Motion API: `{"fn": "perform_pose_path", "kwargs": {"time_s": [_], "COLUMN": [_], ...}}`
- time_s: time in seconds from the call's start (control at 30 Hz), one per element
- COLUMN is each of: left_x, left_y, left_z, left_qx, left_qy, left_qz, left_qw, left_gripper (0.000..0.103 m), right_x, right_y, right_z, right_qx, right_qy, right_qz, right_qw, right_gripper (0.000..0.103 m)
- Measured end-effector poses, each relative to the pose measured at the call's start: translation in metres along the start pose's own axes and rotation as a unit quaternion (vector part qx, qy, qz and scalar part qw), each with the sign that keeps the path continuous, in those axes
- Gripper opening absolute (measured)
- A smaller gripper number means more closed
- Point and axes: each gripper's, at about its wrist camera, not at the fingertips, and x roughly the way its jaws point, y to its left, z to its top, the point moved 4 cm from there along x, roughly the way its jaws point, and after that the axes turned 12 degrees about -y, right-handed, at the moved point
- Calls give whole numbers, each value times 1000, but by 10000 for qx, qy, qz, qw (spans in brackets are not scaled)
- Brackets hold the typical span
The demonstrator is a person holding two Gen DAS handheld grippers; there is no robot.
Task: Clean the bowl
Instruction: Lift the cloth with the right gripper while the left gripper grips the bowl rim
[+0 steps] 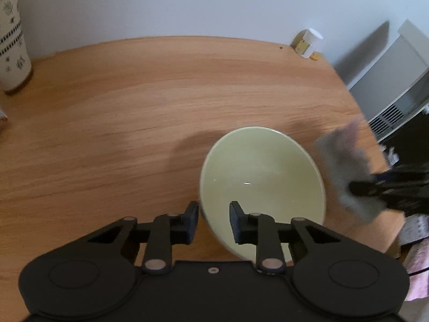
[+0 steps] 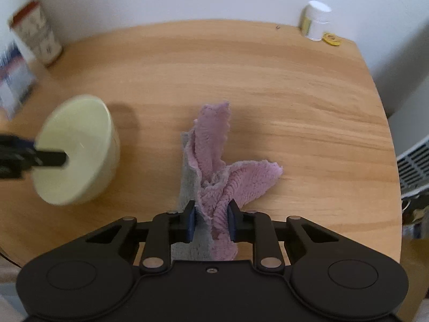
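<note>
A pale green bowl (image 1: 262, 179) is tilted above the wooden table (image 1: 120, 112). My left gripper (image 1: 213, 214) is shut on its near rim, one finger inside and one outside. In the right wrist view the bowl (image 2: 77, 147) shows at the left with the left gripper (image 2: 51, 158) on its rim. My right gripper (image 2: 211, 220) is shut on a pink and grey cloth (image 2: 214, 158) that hangs forward over the table. The cloth (image 1: 346, 166) and the right gripper (image 1: 375, 187) show blurred to the right of the bowl in the left wrist view.
A patterned tall cup (image 1: 12, 40) stands at the table's back left, with a blurred box (image 2: 13, 83) near it. A small white jar (image 2: 316, 21) and a yellow scrap (image 2: 332, 39) sit at the back right corner. A white heater (image 1: 388, 86) stands beyond the right edge.
</note>
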Motion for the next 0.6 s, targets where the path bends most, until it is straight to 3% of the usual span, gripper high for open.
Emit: {"fn": "perform_pose_path", "kwargs": {"time_s": [0.27,0.4,0.6], "left_x": [-3,-5,-9], "left_y": [-2,-6,-11], "left_z": [-3,-8,-17], "left_qx": [391,533,764], "left_qy": [-7,55,134], "left_qz": [-196,-348,-583], "left_qw": [9990,9980,9953], "left_gripper": [13,13,13], "right_x": [-46,-44,-12], "right_y": [21,47,92], "right_z": [25,36,36], "right_qx": [369,163,-399], "right_qy": [-683,-733,-426], "right_qz": [555,1038,1525], "right_qw": [9954,9918,9866], "right_gripper": [26,26,26]}}
